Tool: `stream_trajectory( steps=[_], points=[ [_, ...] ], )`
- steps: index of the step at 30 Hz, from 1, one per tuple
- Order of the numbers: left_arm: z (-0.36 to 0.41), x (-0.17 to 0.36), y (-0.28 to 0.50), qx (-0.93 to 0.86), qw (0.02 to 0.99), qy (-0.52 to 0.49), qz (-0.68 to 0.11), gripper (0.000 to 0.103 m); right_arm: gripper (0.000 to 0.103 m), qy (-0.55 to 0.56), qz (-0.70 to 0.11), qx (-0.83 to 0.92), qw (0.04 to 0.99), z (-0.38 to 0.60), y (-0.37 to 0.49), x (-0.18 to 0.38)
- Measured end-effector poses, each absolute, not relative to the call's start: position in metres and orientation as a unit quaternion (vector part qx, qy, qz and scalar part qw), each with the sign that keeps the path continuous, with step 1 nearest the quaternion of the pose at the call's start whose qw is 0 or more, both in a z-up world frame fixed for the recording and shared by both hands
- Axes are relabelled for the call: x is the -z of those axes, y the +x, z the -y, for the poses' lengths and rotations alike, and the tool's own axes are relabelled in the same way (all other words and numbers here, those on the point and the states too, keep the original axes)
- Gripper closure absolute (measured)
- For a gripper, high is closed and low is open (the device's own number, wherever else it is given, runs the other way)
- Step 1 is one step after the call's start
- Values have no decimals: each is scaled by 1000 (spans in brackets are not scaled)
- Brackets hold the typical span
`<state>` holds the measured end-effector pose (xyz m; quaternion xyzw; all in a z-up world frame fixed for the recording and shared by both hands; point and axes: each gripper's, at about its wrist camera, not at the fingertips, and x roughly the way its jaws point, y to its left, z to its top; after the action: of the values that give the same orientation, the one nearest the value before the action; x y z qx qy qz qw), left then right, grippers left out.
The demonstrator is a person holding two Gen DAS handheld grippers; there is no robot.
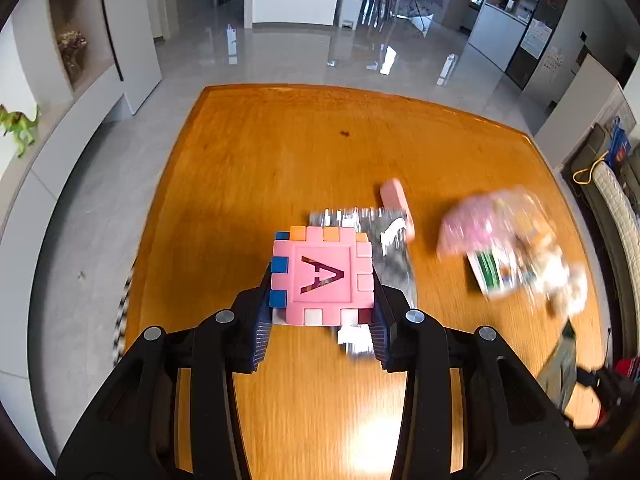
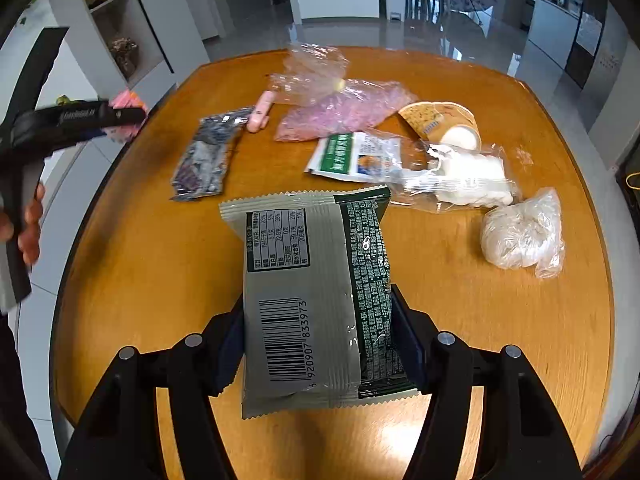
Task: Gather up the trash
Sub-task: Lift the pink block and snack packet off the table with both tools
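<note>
- snack packet [image 2: 316, 300]: grey-green foil, barcode and nutrition panel facing the camera, clamped in right gripper [image 2: 320, 312] above wooden table [image 2: 140, 260]
- left gripper [image 1: 322, 280] closed on pink foam cube [image 1: 324, 276] with cut-out "A"
- on the table: dark foil wrapper [image 2: 204, 160], pink plastic bag [image 2: 340, 108], clear bags [image 2: 460, 176]

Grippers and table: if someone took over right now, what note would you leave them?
Left hand-held gripper: shut on a pink cube, lifted off the table.
Right hand-held gripper: shut on a grey-green packet.
Still on the table: silver wrapper, pink bag, white-green packet, white bundle, other bits.
No bin in view; nothing visibly binned yet.
</note>
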<state>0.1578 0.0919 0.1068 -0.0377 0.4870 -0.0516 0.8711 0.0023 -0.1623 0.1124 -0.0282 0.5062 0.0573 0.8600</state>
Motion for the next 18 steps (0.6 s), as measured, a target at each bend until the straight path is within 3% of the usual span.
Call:
stream_trajectory(
  steps=[18],
  points=[
    [-153, -98, -88, 23, 885, -71, -459, 63, 37, -69, -502, -186, 842, 23, -108, -93]
  ],
)
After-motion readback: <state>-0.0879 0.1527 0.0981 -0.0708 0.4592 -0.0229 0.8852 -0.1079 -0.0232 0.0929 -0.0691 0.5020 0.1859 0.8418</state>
